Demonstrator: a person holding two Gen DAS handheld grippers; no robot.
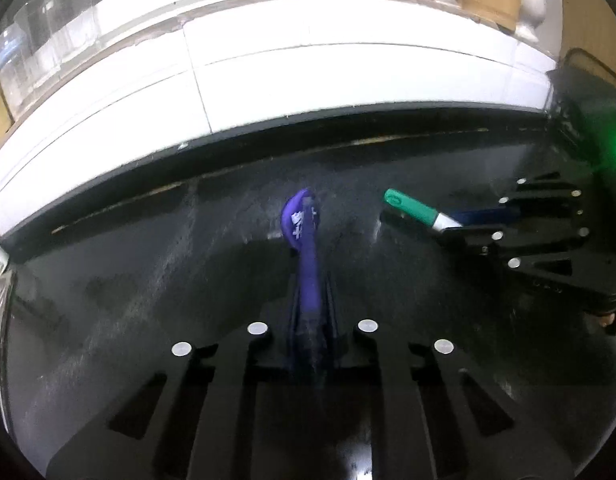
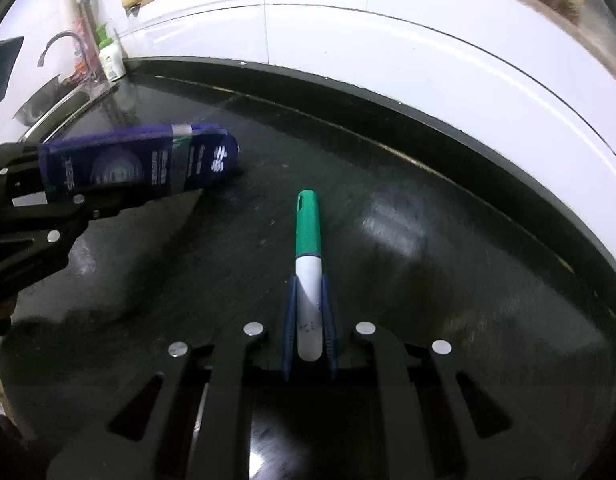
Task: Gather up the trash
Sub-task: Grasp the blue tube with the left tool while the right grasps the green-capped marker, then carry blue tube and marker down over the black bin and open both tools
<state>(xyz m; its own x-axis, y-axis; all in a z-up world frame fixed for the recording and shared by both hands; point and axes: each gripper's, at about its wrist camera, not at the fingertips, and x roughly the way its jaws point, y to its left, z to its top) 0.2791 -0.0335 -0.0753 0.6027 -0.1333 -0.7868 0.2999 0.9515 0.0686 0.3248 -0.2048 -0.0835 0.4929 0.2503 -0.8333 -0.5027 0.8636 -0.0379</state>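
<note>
Dim, motion-blurred fisheye views; glare whitens the tiled wall [image 1: 308, 64], edges bowed.

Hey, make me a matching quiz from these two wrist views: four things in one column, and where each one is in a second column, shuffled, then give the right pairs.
Things:
1. purple wrapper
2. green-capped marker
3. faucet
4. green-topped bottle

Places:
A. held in the right tongs
B. over the sink, far left in the right wrist view
C. held in the left tongs
D. by the white wall, at the back edge of the black counter

Pairs: 1-C, 2-A, 3-B, 4-D
</note>
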